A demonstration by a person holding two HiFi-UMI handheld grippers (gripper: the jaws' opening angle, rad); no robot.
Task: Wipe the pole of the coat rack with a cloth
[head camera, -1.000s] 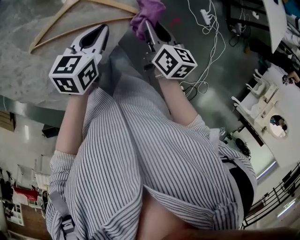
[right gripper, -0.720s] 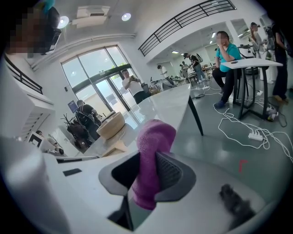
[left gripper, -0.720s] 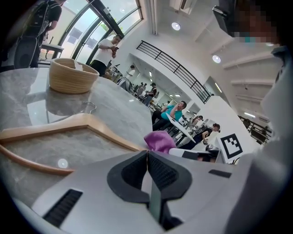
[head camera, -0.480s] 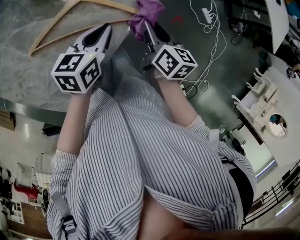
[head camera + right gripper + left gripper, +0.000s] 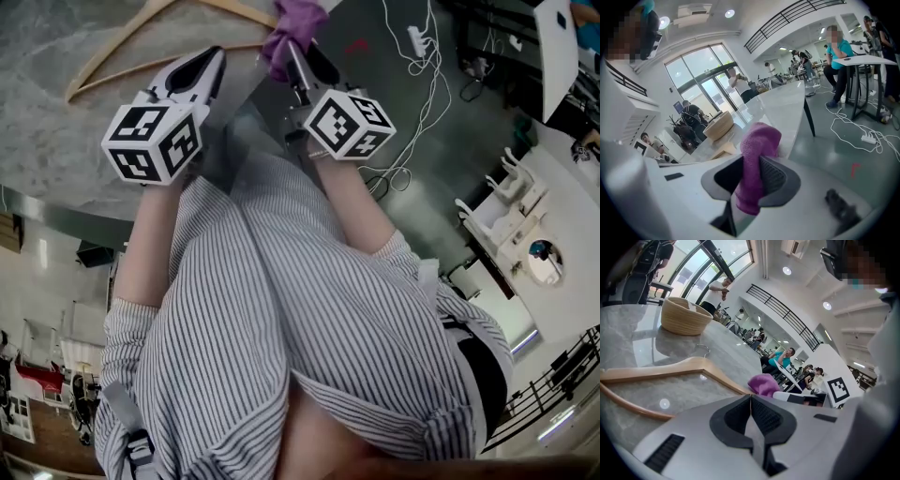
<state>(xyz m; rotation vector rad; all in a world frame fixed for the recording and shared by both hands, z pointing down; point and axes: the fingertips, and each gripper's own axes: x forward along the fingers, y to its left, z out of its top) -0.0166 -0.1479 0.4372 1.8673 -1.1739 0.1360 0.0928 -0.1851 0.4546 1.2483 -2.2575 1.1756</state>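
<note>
A purple cloth point(image 5: 296, 22) is pinched in my right gripper point(image 5: 294, 49), which is shut on it; in the right gripper view the cloth point(image 5: 757, 159) stands up between the jaws. My left gripper point(image 5: 210, 60) hovers beside it to the left, over the marble table's point(image 5: 56, 112) edge. Its jaws are pressed together with nothing in them point(image 5: 751, 397). From the left gripper view the cloth point(image 5: 764, 384) shows just past the jaws. No coat rack pole shows in any view.
A wooden hanger point(image 5: 131, 37) lies on the table in front of the left gripper. A woven basket point(image 5: 685, 315) stands farther back on the table. A power strip point(image 5: 412, 36) and white cables lie on the floor to the right. People sit and stand in the background.
The left gripper has edged slightly to the right. The right gripper has stayed in place with the cloth in it.
</note>
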